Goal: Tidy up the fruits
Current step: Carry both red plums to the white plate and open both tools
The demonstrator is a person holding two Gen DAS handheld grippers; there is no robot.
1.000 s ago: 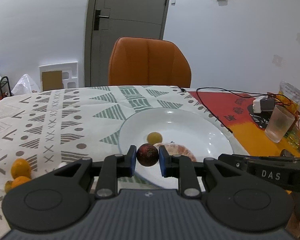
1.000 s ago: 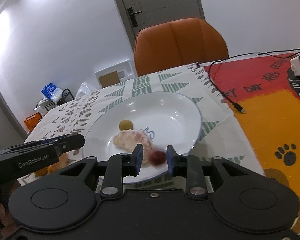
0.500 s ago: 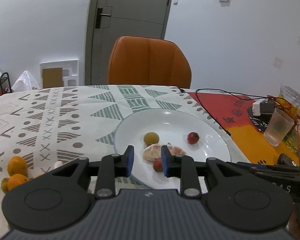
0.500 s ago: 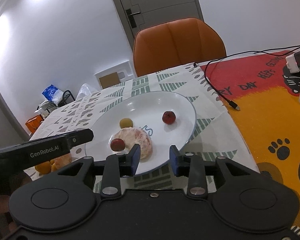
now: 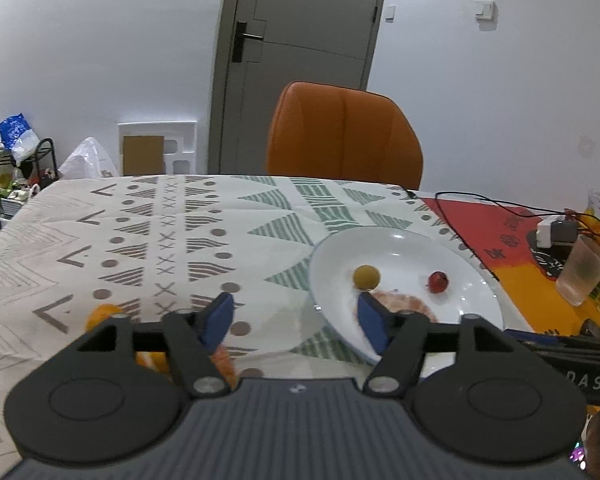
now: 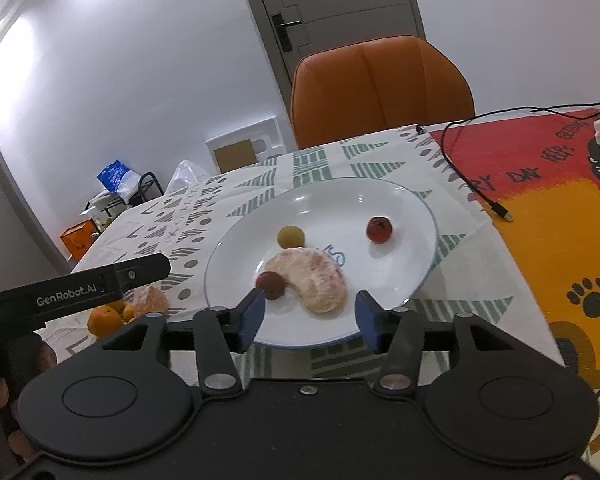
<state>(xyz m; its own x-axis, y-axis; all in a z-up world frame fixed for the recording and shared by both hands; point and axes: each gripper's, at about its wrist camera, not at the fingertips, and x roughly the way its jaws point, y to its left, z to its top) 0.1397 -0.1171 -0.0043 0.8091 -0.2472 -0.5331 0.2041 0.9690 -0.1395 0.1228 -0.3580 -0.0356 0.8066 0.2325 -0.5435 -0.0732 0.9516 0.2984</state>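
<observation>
On the desk's patterned cloth, small round orange fruits (image 6: 105, 319) lie left of the white round plate (image 6: 416, 204), just beside the left gripper (image 5: 294, 322). Its fingers have just been opening and hold nothing. The right gripper (image 6: 309, 320), likewise just opening and empty, faces the plate's fruit. Judged nearer: left.

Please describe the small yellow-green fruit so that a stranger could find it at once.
Find the white plate on the patterned tablecloth. The yellow-green fruit lies near its middle, just behind the peeled citrus piece. It alone is yellowish; the two other small fruits are red.
</observation>
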